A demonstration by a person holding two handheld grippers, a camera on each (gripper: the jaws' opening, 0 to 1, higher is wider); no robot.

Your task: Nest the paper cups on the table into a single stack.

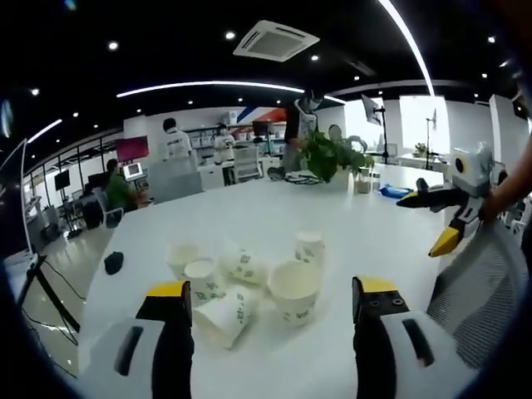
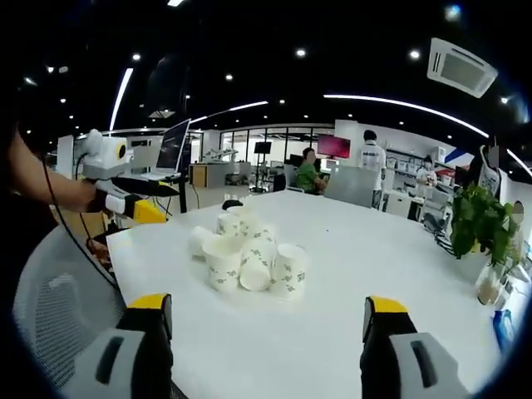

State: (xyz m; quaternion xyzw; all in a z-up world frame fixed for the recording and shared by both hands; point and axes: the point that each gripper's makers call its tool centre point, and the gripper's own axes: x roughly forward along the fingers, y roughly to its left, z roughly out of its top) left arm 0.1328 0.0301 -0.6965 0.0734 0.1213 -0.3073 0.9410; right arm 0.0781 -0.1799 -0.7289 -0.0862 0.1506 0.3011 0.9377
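The paper cups (image 1: 241,287) are sitting clustered near the table (image 1: 374,241) edge, straight ahead of the left gripper (image 1: 272,303), whose jaws are gaping wide and empty. The right gripper (image 2: 268,320) is also facing them wide open, from farther back.

The cups' (image 1: 241,287) green print is too blurred to read, and rear cups are partly hidden.

L gripper (image 1: 272,303): jaws wide apart, holding nothing | R gripper (image 2: 266,320): jaws wide apart, holding nothing | each gripper hand-held, seen at the side of the other's view, bare forearm behind it.
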